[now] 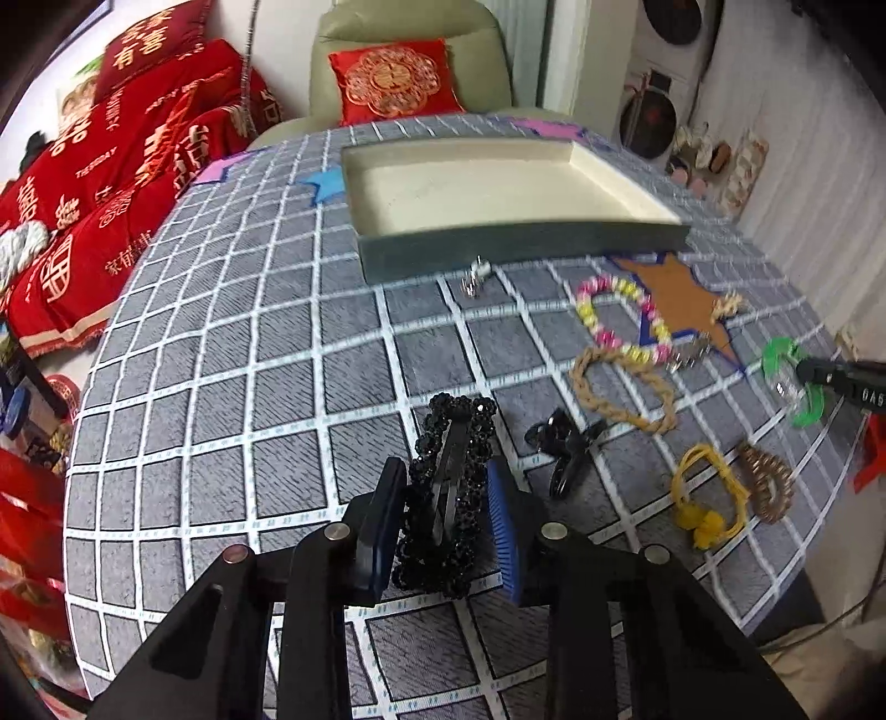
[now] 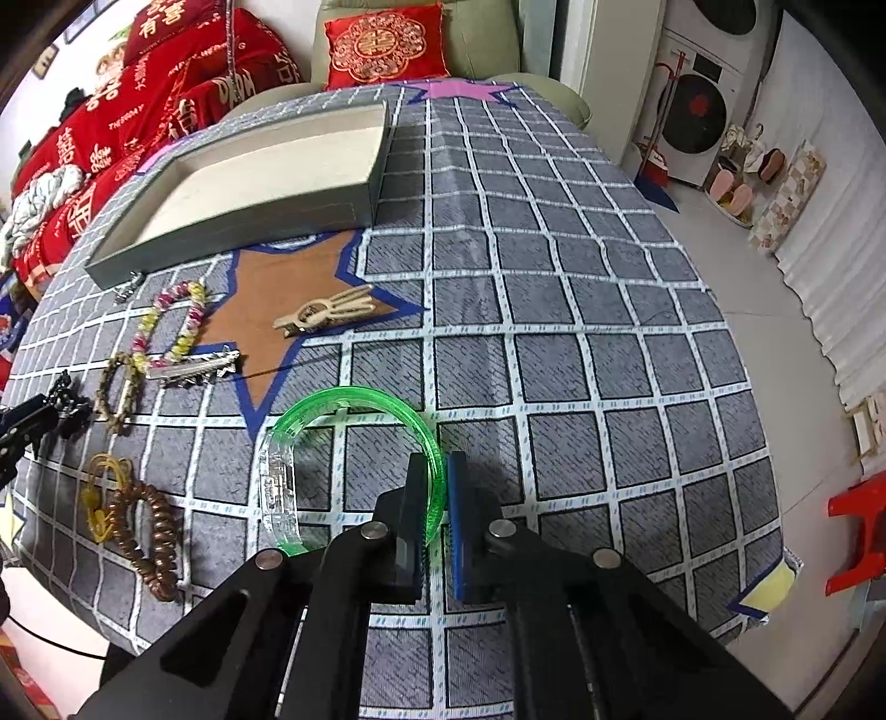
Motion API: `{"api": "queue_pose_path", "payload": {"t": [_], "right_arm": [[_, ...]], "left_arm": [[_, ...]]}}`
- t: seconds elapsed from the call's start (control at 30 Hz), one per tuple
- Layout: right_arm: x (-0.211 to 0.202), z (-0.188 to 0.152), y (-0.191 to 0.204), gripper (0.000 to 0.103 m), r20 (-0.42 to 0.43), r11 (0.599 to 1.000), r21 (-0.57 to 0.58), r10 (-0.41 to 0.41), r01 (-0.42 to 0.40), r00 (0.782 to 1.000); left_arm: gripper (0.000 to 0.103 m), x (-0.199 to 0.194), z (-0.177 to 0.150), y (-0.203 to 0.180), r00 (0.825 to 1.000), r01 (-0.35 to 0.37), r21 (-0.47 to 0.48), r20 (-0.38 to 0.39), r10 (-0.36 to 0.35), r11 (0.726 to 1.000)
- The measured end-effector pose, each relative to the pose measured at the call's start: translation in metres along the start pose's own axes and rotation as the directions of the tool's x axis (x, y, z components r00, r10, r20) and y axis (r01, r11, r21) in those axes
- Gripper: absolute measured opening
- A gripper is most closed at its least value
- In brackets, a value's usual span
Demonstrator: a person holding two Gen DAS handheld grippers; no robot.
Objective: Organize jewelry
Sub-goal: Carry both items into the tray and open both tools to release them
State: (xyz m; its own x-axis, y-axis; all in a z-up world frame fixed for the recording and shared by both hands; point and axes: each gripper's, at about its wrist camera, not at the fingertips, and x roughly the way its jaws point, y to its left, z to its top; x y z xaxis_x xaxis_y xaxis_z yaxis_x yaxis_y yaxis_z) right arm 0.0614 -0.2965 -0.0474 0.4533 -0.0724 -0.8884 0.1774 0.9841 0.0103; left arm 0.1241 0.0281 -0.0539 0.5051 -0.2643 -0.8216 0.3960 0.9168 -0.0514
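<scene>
Working over a grey cloth (image 2: 554, 310) ruled in white squares, with paper stars taped to it, we note a shallow grey tray (image 1: 515, 252) with a cream lining toward the far side, nothing visible inside it. Our left gripper (image 1: 447, 518) clamps a black beaded hair clip (image 1: 451, 487) between its blue pads. Our right gripper (image 2: 437, 501) pinches the rim of a green translucent bangle (image 2: 354, 407). On the cloth between them lie a pink-and-yellow bead bracelet (image 1: 623, 318), a tan braided bracelet (image 1: 620, 393), a black claw clip (image 1: 565, 443), a yellow hair tie (image 1: 706, 495) and a brown coil tie (image 1: 767, 484). Beyond the table: red embroidered blankets (image 1: 111, 183), a pale armchair (image 1: 410, 33) holding a red cushion (image 1: 393, 80), and washing machines (image 2: 698, 111) by the wall.
</scene>
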Motion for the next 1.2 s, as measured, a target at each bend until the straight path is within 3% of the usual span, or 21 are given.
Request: {"api": "queue_pose_path", "payload": {"t": [0.3, 0.63, 0.83, 1.2], "right_arm": [[-0.033, 0.023, 0.004, 0.007, 0.083, 0.998, -0.011, 0.061, -0.061, 0.995], [-0.055, 0.096, 0.026, 0.007, 0.146, 0.984, -0.052, 0.174, -0.168, 0.974], [-0.039, 0.158, 0.042, 0.007, 0.149, 0.979, -0.069, 0.201, -0.193, 0.968], [0.049, 0.248, 0.061, 0.007, 0.065, 0.972, 0.000, 0.235, -0.236, 0.970]], "left_arm": [[0.038, -0.035, 0.024, 0.002, 0.996, -0.012, -0.039, 0.083, 0.015, 0.999], [0.038, -0.064, 0.107, 0.001, 0.981, -0.006, -0.123, 0.193, 0.030, 0.992], [0.038, -0.036, 0.160, -0.002, 0.984, -0.015, -0.118, 0.172, 0.035, 0.993], [0.038, 0.080, 0.226, 0.008, 0.996, -0.075, -0.162, 0.045, 0.083, 0.984]]}}
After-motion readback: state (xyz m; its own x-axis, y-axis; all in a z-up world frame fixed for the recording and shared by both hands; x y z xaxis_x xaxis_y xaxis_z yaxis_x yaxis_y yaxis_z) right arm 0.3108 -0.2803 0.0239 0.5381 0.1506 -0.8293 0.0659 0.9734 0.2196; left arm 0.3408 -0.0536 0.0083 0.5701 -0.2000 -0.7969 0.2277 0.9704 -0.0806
